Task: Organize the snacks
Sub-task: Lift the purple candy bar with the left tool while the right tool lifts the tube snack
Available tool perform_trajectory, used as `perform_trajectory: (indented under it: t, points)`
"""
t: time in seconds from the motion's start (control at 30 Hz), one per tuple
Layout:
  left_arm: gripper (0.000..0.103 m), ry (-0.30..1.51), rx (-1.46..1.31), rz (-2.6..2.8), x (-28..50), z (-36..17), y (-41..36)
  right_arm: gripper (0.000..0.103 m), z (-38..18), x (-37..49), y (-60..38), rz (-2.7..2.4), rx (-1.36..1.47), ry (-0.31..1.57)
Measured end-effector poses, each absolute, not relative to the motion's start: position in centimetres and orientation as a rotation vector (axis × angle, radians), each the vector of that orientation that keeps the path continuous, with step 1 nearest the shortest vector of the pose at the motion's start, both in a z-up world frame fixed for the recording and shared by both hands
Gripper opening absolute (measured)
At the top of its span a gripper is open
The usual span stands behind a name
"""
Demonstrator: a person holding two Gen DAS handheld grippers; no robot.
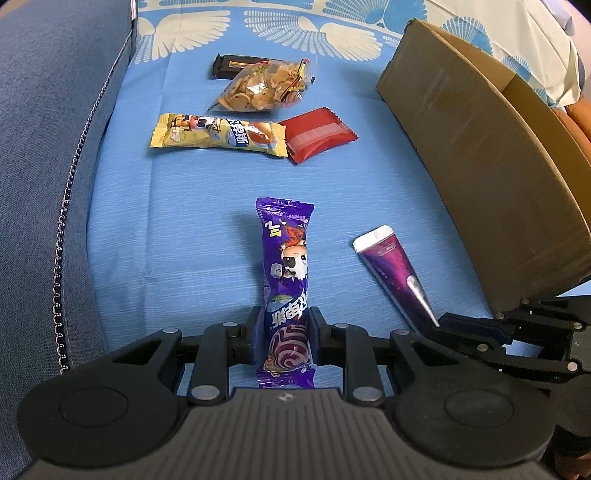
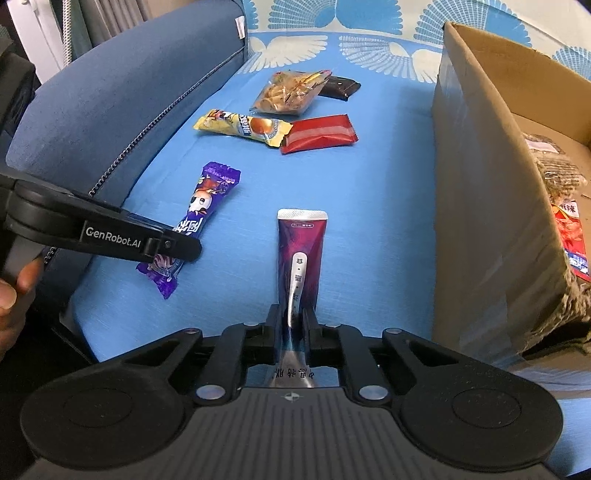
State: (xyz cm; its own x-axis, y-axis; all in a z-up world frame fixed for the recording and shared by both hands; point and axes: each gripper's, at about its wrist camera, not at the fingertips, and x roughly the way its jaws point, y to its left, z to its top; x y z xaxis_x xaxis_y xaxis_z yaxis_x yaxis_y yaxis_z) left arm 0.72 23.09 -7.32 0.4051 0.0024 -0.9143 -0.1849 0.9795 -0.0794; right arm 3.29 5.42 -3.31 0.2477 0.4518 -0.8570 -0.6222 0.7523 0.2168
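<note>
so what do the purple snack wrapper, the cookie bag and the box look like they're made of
Purple snack wrapper: glossy printed plastic film, judging by its sheen and crimped ends. Cookie bag: clear thin plastic; the biscuits show through. Box: matte brown corrugated cardboard with tape strips, seemingly.

Left gripper (image 1: 283, 334) and right gripper (image 2: 291, 332): matte black linkages, silver rivets, ribbed grey housing; white "GenRobot.AI" lettering.

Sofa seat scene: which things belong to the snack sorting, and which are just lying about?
Belongs to the job:
- purple snack bar, in left gripper
- purple cone-shaped packet, in right gripper
- yellow snack bar
- red packet
- clear bag of crackers
- dark packet
- cardboard box

Just there:
- blue sofa arm
- patterned sheet
</note>
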Motion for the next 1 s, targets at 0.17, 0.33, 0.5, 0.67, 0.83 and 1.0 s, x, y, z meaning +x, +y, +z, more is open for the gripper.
perform_trajectory:
  t: [0.17, 0.33, 0.5, 0.67, 0.83, 1.0]
  points:
    - [0.028, 1.149, -0.177, 0.126, 0.72, -7.38, 23.14, 0.014, -3.48, 3.25, 5.62, 0.74, -0.19, 1.106]
    - [0.028, 1.151, -0.172, 0.127, 0.76, -7.41, 23.13, 0.018, -3.57, 3.26, 5.63, 0.736, -0.195, 1.113]
    - [0.028, 1.154, -0.166, 0.127, 0.77, -7.46, 23.04, 0.018, -3.63, 3.19, 5.75, 0.734, -0.204, 1.11]
    - [0.028, 1.156, -0.163, 0.125, 0.85, -7.58, 22.97, 0.017, -3.58, 3.08, 5.73, 0.735, -0.213, 1.099]
    - [0.028, 1.157, -0.161, 0.123, 0.91, -7.66, 22.95, 0.014, -3.45, 2.88, 5.72, 0.737, -0.226, 1.08]
    - [0.026, 1.148, -0.164, 0.124, 0.8, -7.62, 23.01, 0.01, -2.97, 2.9, 5.45, 0.731, -0.217, 1.049]
